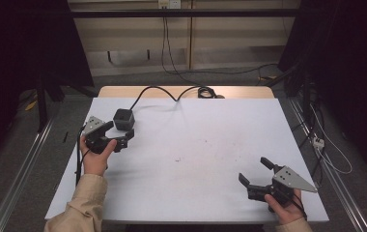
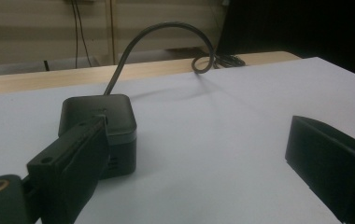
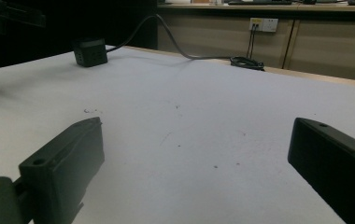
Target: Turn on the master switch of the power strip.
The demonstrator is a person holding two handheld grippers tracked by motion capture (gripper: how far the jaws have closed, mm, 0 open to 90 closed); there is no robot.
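High view: both grippers spread, black cube untouched

Nearest the person, well away from the black cube [image 1: 123,119], the right gripper [image 1: 255,174] hangs over the white table [image 1: 196,159] with jaws spread wide and nothing between them. Just beside the cube on its near side, the left gripper [image 1: 120,135] is also spread; one jaw looks close to the cube's wall, though whether it touches is hard to tell. The cube looks rigid, smooth-sided and probably light; its stiff thick cable [image 1: 160,91], curving off beyond it toward the table's far edge, will likely drag. Gripping across two opposite flat walls seems safest. Its underside and far face are hidden.
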